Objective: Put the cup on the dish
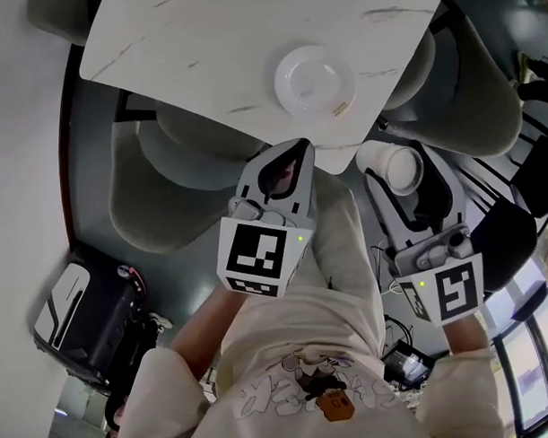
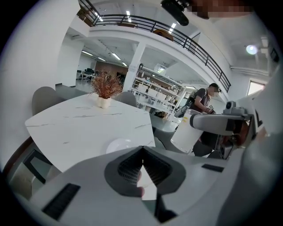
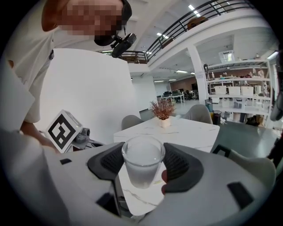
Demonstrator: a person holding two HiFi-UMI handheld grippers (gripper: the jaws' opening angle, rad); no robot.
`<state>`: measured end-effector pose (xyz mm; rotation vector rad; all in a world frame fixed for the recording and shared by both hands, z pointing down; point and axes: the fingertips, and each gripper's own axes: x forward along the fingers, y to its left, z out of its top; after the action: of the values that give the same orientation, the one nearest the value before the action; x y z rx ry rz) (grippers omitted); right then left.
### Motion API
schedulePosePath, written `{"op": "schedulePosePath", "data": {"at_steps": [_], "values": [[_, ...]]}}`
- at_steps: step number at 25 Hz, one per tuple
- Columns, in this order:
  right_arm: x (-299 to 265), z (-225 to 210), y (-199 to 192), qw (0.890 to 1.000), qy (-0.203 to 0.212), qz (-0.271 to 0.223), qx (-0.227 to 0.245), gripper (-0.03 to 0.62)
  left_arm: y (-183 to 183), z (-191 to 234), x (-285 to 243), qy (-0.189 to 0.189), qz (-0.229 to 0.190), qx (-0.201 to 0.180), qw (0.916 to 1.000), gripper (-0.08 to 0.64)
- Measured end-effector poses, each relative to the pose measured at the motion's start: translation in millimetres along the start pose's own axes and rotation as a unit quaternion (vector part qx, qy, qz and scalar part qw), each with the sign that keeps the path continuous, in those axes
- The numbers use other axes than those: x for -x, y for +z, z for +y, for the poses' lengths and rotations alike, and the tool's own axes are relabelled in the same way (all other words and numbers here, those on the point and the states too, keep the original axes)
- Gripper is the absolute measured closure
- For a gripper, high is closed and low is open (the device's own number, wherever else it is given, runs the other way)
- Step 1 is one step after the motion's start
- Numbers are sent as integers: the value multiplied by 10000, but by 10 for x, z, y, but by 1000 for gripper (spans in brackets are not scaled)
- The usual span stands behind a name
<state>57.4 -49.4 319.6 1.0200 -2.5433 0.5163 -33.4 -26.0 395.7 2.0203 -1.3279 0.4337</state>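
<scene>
Cup (image 3: 142, 159): clear, upright, held in the air beside the table (image 1: 187, 46) corner; apart from the dish
Right gripper (image 3: 141, 170): jaws clamped on the cup's sides
Left gripper (image 2: 142, 152): jaws pressed together, holding nothing
Dish (image 1: 314, 77): white; on the table near its edge

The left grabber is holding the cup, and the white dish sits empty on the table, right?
Not quite: it is the right gripper that holds the cup, as the right gripper view shows. The left gripper is shut on nothing. The white dish does sit empty on the table.
</scene>
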Motion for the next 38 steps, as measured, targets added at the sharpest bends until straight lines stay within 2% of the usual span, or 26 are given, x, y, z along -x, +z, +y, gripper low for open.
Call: {"op": "schedulePosePath", "data": {"at_steps": [10, 19, 38], "values": [[-402, -168, -391, 9998, -72, 158, -140, 319, -265, 270, -328, 43, -42, 229, 9997, 555], [-754, -310, -665, 9994, -203, 200, -209, 319, -408, 522, -529, 151, -75, 89, 9998, 556], [-1413, -450, -841, 9985, -469, 268, 33, 319, -484, 875, -799, 105, -89, 203, 9997, 556]]}}
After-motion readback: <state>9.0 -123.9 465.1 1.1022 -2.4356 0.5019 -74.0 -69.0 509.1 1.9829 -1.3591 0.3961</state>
